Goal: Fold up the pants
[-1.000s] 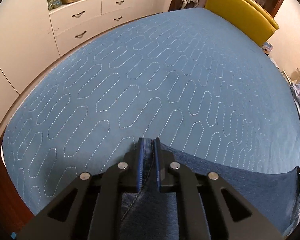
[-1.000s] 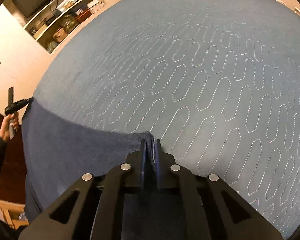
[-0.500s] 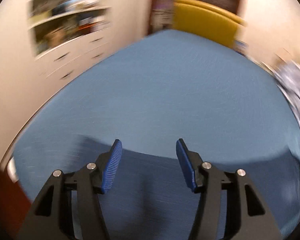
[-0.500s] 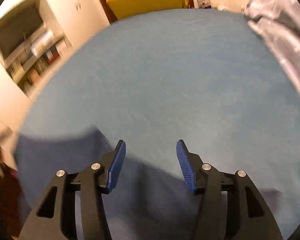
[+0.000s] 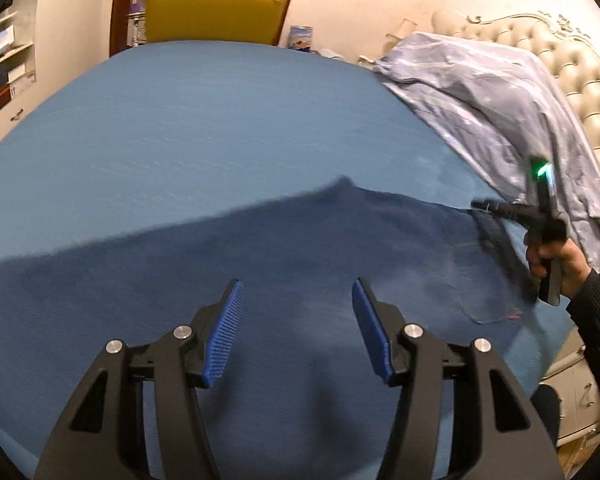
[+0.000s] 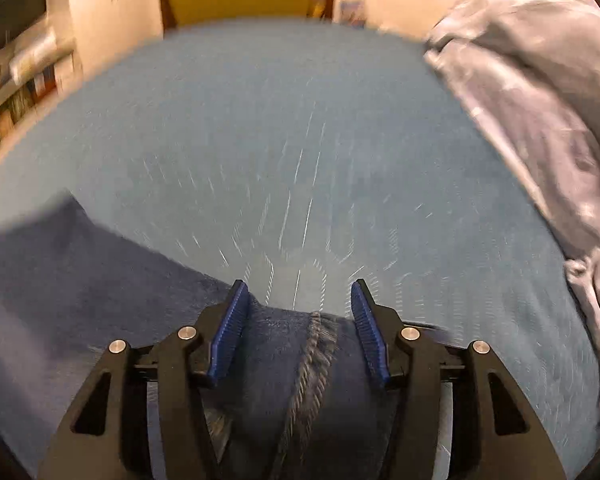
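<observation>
Dark blue jeans [image 5: 260, 264] lie spread flat across the near part of the blue quilted bed cover [image 5: 180, 120], with a back pocket [image 5: 484, 280] showing at the right. My left gripper [image 5: 298, 300] hovers open above the middle of the jeans, with nothing between its pads. At the jeans' right end a hand [image 5: 560, 264] holds my right gripper [image 5: 480, 205]. In the right wrist view the right gripper [image 6: 298, 304] has its jaws opening. The seamed jeans [image 6: 308, 360] lie below and between its blue pads [image 6: 232, 328], which do not press on the cloth.
A crumpled grey-blue duvet [image 5: 500, 112] is heaped at the right of the bed against a tufted cream headboard [image 5: 572, 80]. A yellow chair back [image 5: 216, 8] stands beyond the far edge. Shelves and drawers [image 5: 4, 80] line the left wall.
Both grippers were shut on the jeans' edge and now stand open, off the cloth. Both views swung towards the yellow chair and the duvet. The jeans now lie flat on the bed.
</observation>
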Available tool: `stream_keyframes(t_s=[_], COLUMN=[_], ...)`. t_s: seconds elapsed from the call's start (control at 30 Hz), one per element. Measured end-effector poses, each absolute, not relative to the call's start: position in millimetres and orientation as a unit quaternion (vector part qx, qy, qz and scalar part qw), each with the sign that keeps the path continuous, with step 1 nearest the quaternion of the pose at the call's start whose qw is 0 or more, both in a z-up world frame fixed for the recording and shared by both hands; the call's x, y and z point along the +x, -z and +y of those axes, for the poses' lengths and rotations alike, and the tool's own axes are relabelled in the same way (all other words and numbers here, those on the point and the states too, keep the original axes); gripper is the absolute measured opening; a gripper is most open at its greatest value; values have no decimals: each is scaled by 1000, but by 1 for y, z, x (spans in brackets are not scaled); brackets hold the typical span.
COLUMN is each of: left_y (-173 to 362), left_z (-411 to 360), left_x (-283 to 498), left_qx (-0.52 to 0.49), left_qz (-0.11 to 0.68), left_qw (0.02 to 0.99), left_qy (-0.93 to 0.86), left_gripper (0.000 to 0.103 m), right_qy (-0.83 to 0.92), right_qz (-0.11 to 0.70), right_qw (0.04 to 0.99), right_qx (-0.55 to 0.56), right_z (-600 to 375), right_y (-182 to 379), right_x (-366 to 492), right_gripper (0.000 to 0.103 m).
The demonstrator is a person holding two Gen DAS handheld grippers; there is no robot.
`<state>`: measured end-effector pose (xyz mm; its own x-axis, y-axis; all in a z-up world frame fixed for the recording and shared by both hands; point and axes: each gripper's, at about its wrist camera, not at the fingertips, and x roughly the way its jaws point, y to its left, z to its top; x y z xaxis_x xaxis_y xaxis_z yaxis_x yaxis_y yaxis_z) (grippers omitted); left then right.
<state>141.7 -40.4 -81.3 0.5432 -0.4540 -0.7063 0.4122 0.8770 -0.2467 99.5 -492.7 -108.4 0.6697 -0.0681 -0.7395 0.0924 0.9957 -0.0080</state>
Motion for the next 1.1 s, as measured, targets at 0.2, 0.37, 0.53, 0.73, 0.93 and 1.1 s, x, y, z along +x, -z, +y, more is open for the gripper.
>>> stream_keyframes(t_s=[0.2, 0.37, 0.53, 0.73, 0.93, 1.1], left_y=[118, 153, 148, 142, 141, 140], left_z=[-89, -102, -83, -52, -31, 15], left_x=[83, 57, 36, 19, 28, 25], left_qx=[-20, 48, 66, 33, -10, -23], left_qz=[435, 472, 462, 447, 443, 445], left_qw=[856, 847, 857, 871, 882, 881], left_qy=[277, 242, 219, 202, 162, 159], left_gripper=[57, 53, 54, 52, 48, 53], right_qy=[107, 140, 195, 149, 114, 127], right_qz=[411, 470, 463, 399, 407, 451], right_qw=[896, 868, 863, 901, 906, 883], right_qx=[130, 74, 50, 80, 33, 25], right_z=[-536, -522, -502, -426, -355, -354], right_y=[100, 152, 162, 121, 142, 179], right_x=[-8, -28, -52, -84, -56, -47], right_gripper=[70, 70, 77, 76, 76, 77])
